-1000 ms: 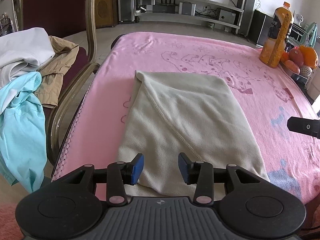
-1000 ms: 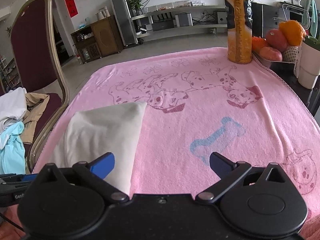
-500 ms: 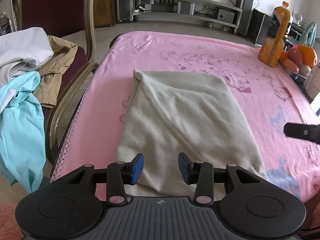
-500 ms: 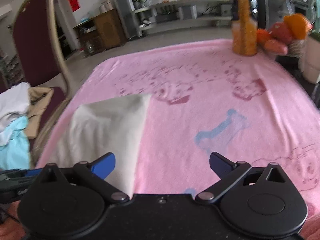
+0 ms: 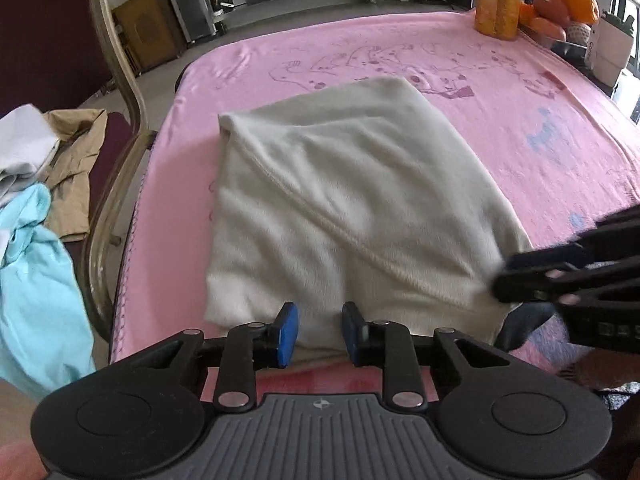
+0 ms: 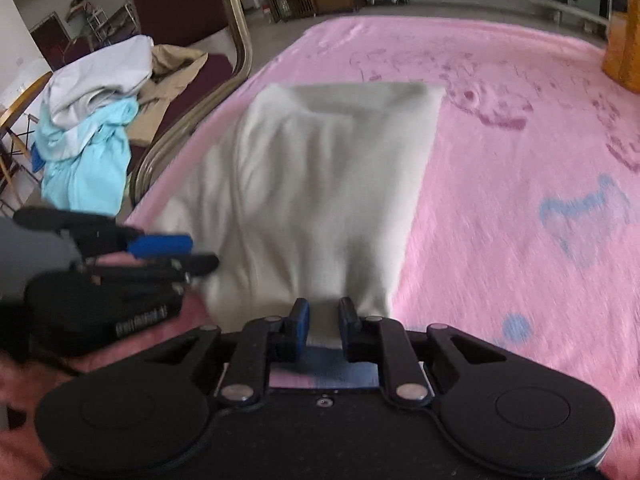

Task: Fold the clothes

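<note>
Clothes here means one cream fleece garment (image 5: 340, 200), folded and lying flat on a pink blanket (image 5: 520, 92) that covers the table. The blanket has spotted dogs and a blue bone drawn on it.

At the left stands a chair (image 5: 116, 92) with a gold frame and a dark red seat. On it lies a pile: a white cloth (image 5: 20, 148), a tan one (image 5: 76, 160) and a light blue one (image 5: 36, 280) hanging down. Far behind are shelves and a wooden cabinet on a grey floor. At the far right corner of the table stand an orange juice bottle (image 5: 496, 4), some fruit (image 5: 560, 4) and a white cup (image 5: 608, 48).

The left gripper (image 5: 320, 334) sits at the near edge of the cream garment. Its blue pads are a small way apart, and cream cloth shows in the gap between them. The right gripper (image 6: 323, 330) sits at the near right corner of the same garment. Its pads are also close together, with a bit of cloth between them. It cannot be told if either one is really pinching the cloth. The right wrist view is blurry.
</note>
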A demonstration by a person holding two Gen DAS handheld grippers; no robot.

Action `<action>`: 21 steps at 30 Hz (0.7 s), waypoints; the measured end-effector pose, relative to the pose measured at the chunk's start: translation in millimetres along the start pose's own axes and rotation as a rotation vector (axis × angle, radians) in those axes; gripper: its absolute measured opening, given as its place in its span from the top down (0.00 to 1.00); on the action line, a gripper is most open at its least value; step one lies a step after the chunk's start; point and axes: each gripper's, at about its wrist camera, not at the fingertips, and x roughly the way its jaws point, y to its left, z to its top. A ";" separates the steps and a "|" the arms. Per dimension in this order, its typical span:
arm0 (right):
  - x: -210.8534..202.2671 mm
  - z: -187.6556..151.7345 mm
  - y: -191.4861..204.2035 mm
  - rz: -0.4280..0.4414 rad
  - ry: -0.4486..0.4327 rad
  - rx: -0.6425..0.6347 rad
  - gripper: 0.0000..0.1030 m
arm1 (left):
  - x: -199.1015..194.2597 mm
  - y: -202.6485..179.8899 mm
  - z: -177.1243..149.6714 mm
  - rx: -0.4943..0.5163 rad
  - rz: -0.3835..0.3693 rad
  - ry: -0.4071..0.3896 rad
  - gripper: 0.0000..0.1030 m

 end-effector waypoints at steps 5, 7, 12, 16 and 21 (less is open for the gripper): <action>-25.9 -2.6 -20.2 0.030 -0.016 0.143 0.63 | -13.0 17.7 -8.0 -0.109 -0.066 -0.042 0.74; -31.8 2.0 -36.4 0.057 -0.032 0.269 0.23 | -13.8 22.8 -6.3 -0.144 -0.076 -0.061 0.73; -37.1 19.6 -76.1 -0.067 -0.065 0.530 0.00 | -15.4 33.4 -2.8 -0.217 -0.095 -0.101 0.71; -36.9 38.2 -78.3 -0.356 -0.030 0.421 0.00 | -13.7 32.4 -2.0 -0.223 -0.091 -0.093 0.68; -45.4 39.3 -90.5 -0.127 -0.114 0.436 0.00 | -16.2 30.6 -2.3 -0.206 -0.085 -0.111 0.68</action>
